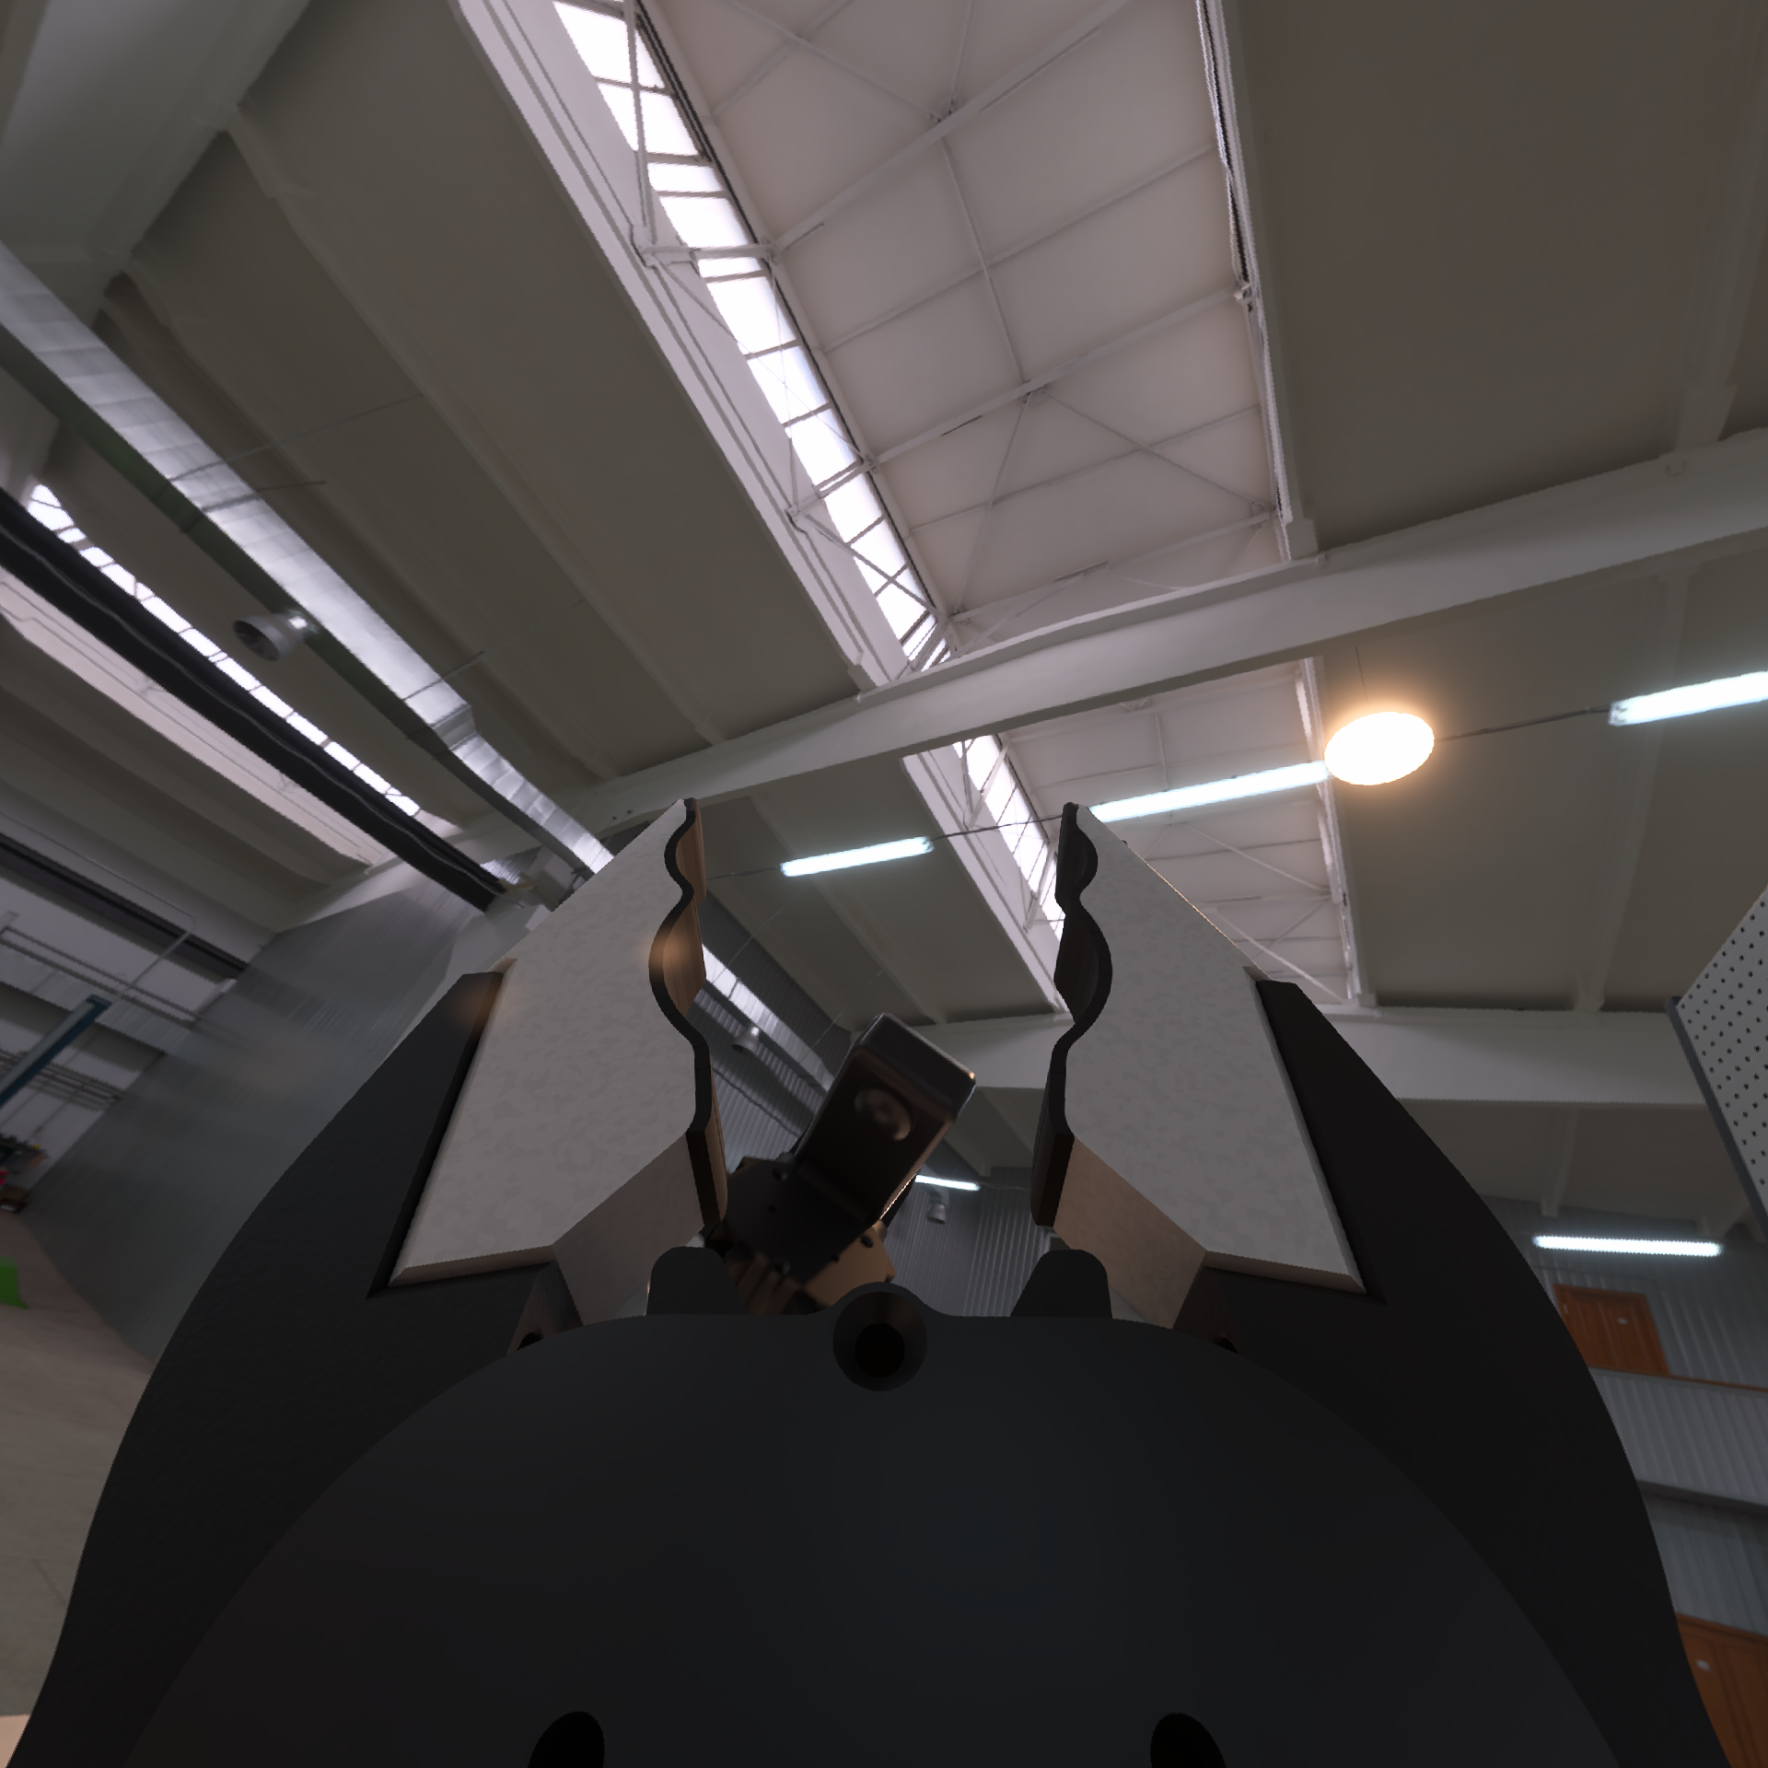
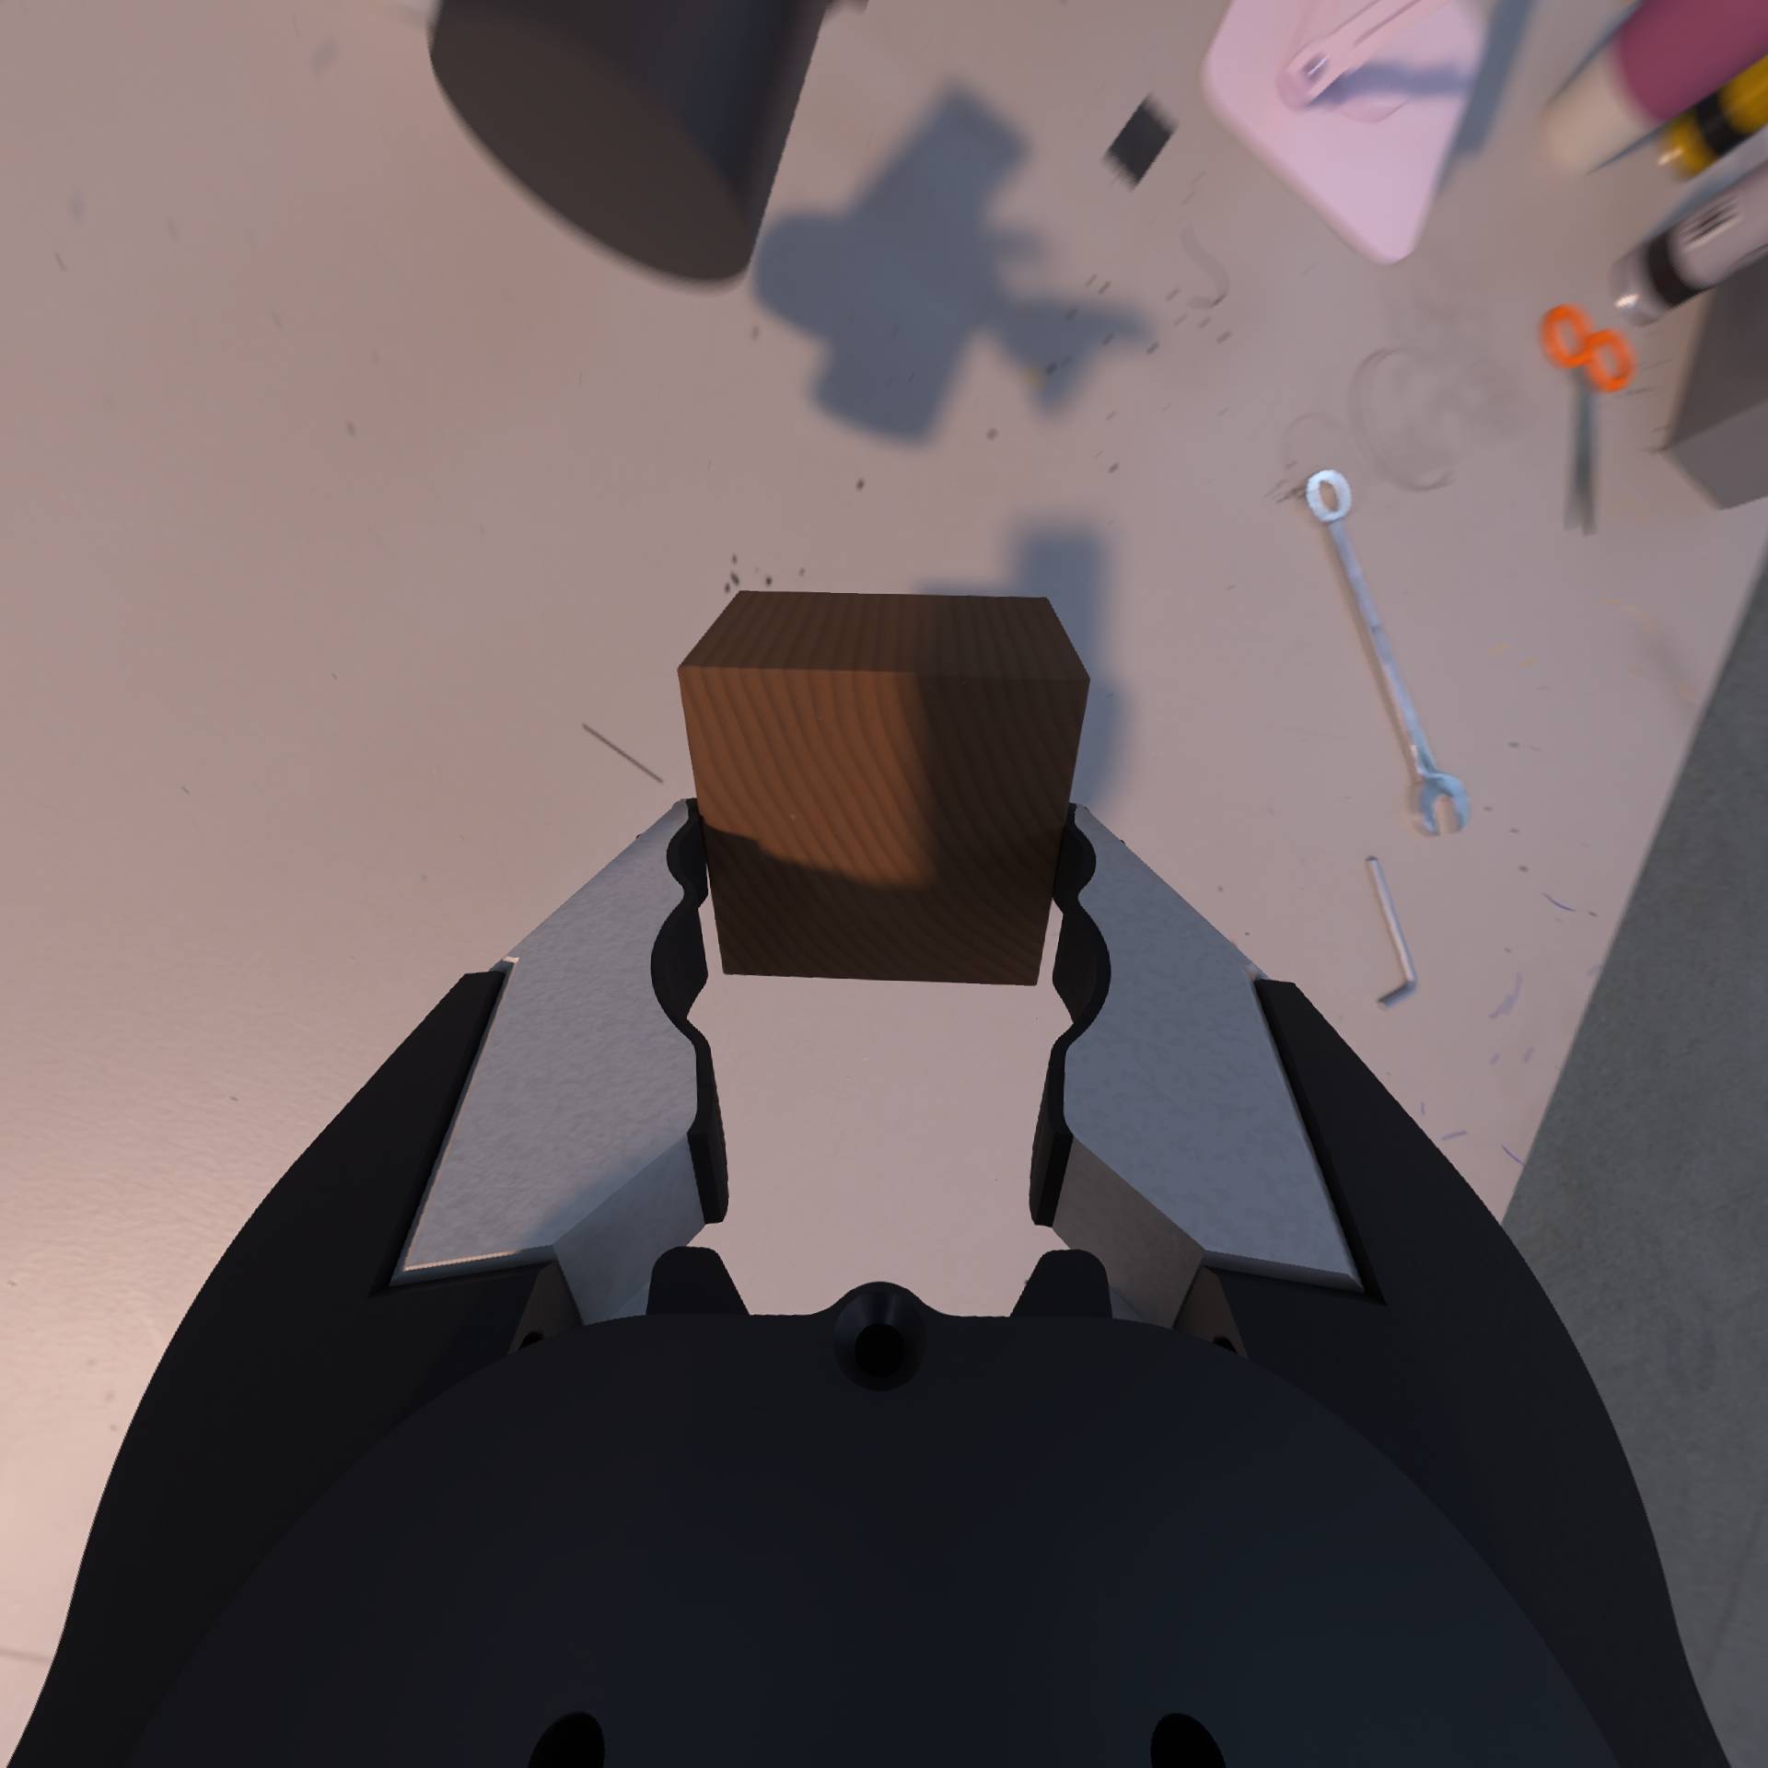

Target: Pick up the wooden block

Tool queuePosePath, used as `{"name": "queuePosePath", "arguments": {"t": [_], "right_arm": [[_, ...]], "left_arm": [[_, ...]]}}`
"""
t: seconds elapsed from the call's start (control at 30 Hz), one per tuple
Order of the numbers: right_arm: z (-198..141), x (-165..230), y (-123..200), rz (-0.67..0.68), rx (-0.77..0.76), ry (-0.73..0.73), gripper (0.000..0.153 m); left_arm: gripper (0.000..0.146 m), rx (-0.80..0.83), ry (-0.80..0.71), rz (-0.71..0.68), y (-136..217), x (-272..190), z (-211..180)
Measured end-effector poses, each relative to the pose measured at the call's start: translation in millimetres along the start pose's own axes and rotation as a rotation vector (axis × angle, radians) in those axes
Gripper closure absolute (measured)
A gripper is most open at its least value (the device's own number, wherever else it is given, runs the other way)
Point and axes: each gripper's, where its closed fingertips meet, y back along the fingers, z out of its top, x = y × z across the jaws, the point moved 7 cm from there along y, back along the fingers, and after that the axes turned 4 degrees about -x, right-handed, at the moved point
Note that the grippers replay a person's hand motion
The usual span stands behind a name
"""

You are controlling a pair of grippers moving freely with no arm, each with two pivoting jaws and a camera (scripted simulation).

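In the right wrist view, the wooden block (image 2: 880, 708), a brown cube with visible grain, sits between the tips of my right gripper (image 2: 880, 815). Both black pads touch its sides. The block hangs well above the pale tabletop (image 2: 287, 593), and its shadow falls on the table behind it. In the left wrist view, my left gripper (image 1: 880, 813) is open and empty and points up at a hall ceiling. A dark metal part (image 1: 861, 1138) shows low between its fingers; I cannot tell what it is.
On the table far below lie a dark round object (image 2: 622, 124), a pink flat case (image 2: 1339, 124), a silver spanner (image 2: 1387, 660), an Allen key (image 2: 1392, 933), orange-handled scissors (image 2: 1583, 383) and a grey box (image 2: 1722, 411). The table's right edge borders grey floor (image 2: 1674, 957).
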Motion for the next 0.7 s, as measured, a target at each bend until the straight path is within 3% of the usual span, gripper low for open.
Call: {"name": "queuePosePath", "arguments": {"t": [0.3, 0.43, 0.53, 0.7], "right_arm": [[-1, 15, 98, -0.130, -0.344, -0.173, 0.079], [-7, 20, 123, -0.147, -0.525, -0.273, 0.079], [-10, 20, 139, -0.154, -0.694, -0.361, 0.079], [-18, 17, 150, -0.109, -0.891, -0.456, 0.079]], "left_arm": [[0.072, -0.101, 0.130, -0.031, -16, 3, -69], [0.072, -0.210, 0.243, -0.051, -16, 13, -98], [0.072, -0.299, 0.240, -0.064, -12, 21, -114], [0.072, -0.440, 0.340, -0.061, 1, 41, -146]]}}
